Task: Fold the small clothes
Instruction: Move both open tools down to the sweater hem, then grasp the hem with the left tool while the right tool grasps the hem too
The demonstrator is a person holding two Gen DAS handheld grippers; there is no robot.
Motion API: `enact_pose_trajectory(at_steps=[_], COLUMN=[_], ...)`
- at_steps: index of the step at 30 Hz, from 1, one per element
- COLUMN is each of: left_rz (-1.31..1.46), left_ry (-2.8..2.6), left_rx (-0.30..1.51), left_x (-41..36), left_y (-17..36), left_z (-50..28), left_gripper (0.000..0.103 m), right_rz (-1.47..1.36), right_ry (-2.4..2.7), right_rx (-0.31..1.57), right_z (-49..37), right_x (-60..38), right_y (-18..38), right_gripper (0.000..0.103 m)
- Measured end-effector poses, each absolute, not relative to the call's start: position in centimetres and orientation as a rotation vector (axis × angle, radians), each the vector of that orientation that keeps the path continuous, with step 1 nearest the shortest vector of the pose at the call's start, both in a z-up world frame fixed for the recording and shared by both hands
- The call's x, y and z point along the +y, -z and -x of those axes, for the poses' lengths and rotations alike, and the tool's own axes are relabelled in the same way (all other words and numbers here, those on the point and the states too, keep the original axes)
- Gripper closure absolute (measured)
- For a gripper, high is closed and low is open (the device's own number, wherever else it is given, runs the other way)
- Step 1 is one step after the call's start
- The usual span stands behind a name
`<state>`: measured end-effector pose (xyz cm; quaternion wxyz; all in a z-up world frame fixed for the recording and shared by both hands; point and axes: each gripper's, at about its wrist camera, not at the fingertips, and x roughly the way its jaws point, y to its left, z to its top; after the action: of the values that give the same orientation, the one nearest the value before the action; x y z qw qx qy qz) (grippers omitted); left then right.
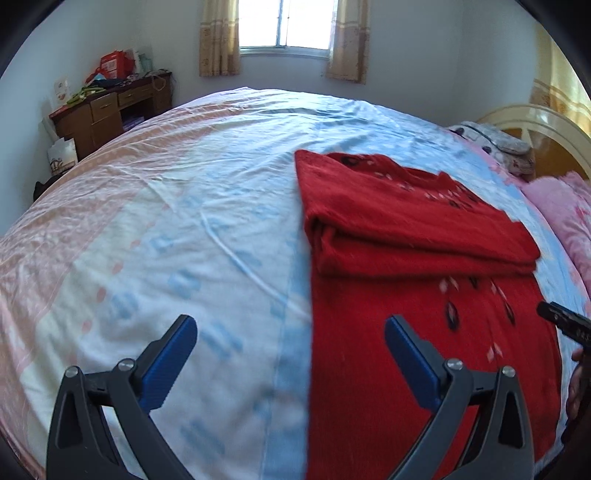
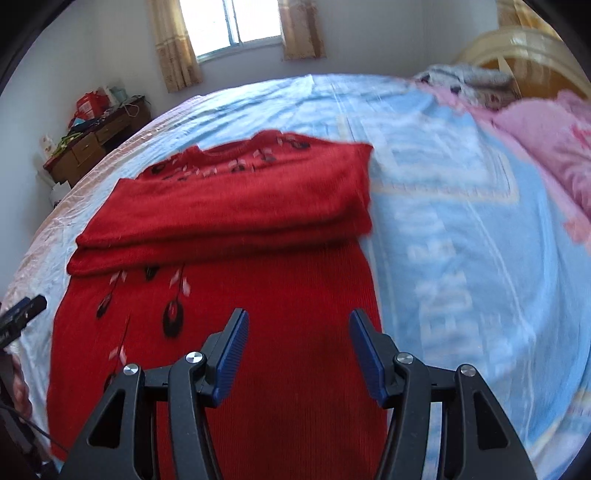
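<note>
A red knit sweater (image 1: 424, 332) with dark and pale leaf patterns lies flat on the bed sheet (image 1: 166, 229). Its sleeves are folded across the upper part into a thick band (image 1: 406, 229). My left gripper (image 1: 291, 323) hovers open and empty over the sweater's left edge, one finger above the sheet, the other above red knit. In the right wrist view the sweater (image 2: 240, 221) fills the middle. My right gripper (image 2: 298, 315) stands open above its lower right part, nothing between the pads. Each gripper's tip shows at the other view's edge.
A light blue and pink sheet covers the bed. Pink pillows (image 1: 565, 218) and a cream headboard (image 1: 532, 122) lie to the right. A wooden desk (image 1: 110, 110) with clutter stands in the far left corner under a curtained window (image 1: 284, 26).
</note>
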<state>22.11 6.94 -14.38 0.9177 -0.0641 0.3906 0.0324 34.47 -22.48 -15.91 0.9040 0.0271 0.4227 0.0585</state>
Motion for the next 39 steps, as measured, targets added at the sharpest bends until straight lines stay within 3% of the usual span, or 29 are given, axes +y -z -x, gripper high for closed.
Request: enact_pose_trajectory(at_steps=[16,19,23,30,32,36,39], left_rz=[0.071,0.134,0.100,0.171,0.175,0.186,0.182], left_ry=[0.032,0.069,0.085,0.118,0.115,0.123,0.125], left_rx=[0.830,0.865,0.896,1.003,1.009,1.015,1.016], left_x=[4.6,5.0,4.3,4.4,4.3,4.2,4.1], left_y=[14.5,14.9,15.9,18.0,18.2,18.4,18.7], left_z=[-15.6,-14.2,-12.2,-10.9,-10.7,-10.4,-10.3], left_gripper=[0.001,0.008,0.009,0.030,0.030,0.042,0.042], right_rz=[-0.001,0.015,0.049,0.052,0.053,0.067,0.059], right_ry=[-0.160,-0.160,-0.162,-0.158,-0.160,-0.165,-0.162], right_rx=[0.936,0.948,0.957,0.959,0.963,0.974,0.974], right_z=[-25.9,-24.8,-22.9,-20.5,-20.0,-19.3,-19.2], right_x=[-21.5,-21.5,-21.7,-22.3,-22.4,-22.5,-22.9], right_y=[17.3,17.4,17.7,17.9,18.1,18.6,18.7], right_gripper=[0.045,0.045,0.045,0.045,0.045,0.045,0.045])
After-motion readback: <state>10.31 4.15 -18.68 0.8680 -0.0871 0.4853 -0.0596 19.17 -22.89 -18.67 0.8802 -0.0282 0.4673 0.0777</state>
